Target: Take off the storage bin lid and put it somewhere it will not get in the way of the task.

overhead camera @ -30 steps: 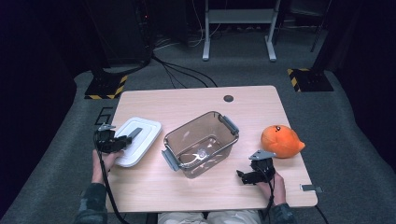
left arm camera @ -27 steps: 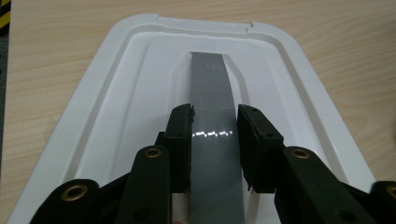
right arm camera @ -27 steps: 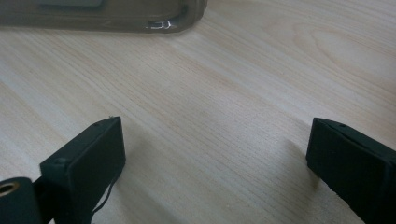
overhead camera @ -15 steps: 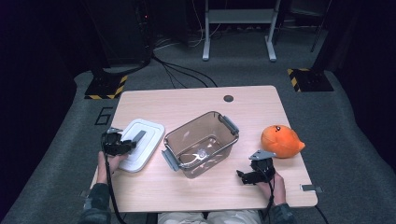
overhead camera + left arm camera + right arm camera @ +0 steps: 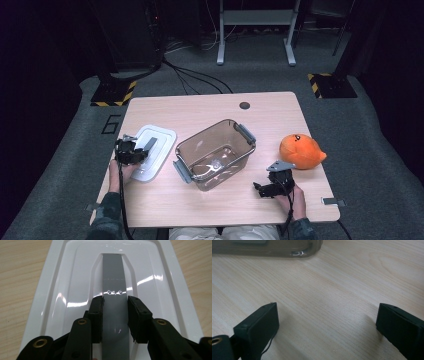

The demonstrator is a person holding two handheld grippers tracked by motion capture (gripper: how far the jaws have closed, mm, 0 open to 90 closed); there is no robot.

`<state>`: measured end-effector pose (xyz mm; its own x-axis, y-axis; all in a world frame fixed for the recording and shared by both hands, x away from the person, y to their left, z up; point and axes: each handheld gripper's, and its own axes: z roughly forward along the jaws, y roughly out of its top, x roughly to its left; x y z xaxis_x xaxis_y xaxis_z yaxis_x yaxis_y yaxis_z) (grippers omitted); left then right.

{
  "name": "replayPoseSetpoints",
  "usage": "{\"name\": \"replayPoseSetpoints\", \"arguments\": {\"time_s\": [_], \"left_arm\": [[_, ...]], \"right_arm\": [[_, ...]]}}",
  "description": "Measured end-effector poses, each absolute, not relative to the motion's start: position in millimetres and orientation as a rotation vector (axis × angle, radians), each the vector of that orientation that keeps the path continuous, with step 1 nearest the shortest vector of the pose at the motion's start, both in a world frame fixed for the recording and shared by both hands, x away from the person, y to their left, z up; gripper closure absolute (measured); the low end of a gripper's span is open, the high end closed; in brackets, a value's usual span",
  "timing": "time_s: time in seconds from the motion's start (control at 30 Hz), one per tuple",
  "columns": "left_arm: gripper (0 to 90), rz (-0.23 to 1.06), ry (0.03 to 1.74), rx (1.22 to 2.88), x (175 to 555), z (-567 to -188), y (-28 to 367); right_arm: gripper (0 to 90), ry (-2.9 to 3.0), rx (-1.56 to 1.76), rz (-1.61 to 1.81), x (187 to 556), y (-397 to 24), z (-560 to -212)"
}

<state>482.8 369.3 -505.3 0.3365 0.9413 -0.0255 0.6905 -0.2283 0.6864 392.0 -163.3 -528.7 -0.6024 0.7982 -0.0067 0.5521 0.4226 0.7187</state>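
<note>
table [image 5: 210, 107]: pale wood (dark room) | left gripper [image 5: 115, 312]: clamps lid handle [image 5: 112, 272] | right gripper [image 5: 327, 322]: jaws apart

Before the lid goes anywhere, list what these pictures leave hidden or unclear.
- Underside of the white lid: hidden in the left gripper view and the high view, since it lies flat on the table.
- Near end of the grey handle: cut off by the bottom edge of the left gripper view, between the left gripper pads.
- Metal item in the clear container: too small in the high view to identify.
- Container in the right gripper view: cut off by the top edge.
</note>
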Motion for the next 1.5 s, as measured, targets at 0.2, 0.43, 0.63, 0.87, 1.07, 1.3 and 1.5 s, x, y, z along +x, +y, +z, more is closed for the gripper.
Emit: {"name": "replayPoseSetpoints", "arguments": {"time_s": [0.2,0.43,0.63,0.87,1.07,1.3,1.5], "left_arm": [[65.5,0.533,1.44,1.961,482.0,-506.3,371.3],[34.3,0.509,1.49,1.944,477.9,-501.0,374.6],[20.4,0.519,1.468,1.941,466.8,-491.2,371.3],[10.1,0.529,1.388,1.937,446.5,-482.6,355.3],[7.3,0.534,1.331,1.966,426.1,-484.1,340.1],[4.6,0.521,1.3,1.997,411.9,-491.1,329.8],[3.7,0.523,1.272,2.024,395.0,-501.7,319.7]], "right_arm": [[3.8,2.335,1.16,0.985,392.1,-163.4,-528.7],[3.8,2.332,1.163,0.983,392.0,-163.3,-528.7],[3.8,2.334,1.162,0.986,392.0,-163.3,-528.7],[3.8,2.333,1.164,0.984,392.0,-163.3,-528.7],[3.8,2.331,1.165,0.984,392.0,-163.2,-528.8],[3.8,2.331,1.166,0.984,392.0,-163.1,-528.7],[3.8,2.331,1.165,0.984,392.0,-163.2,-528.7]]}}
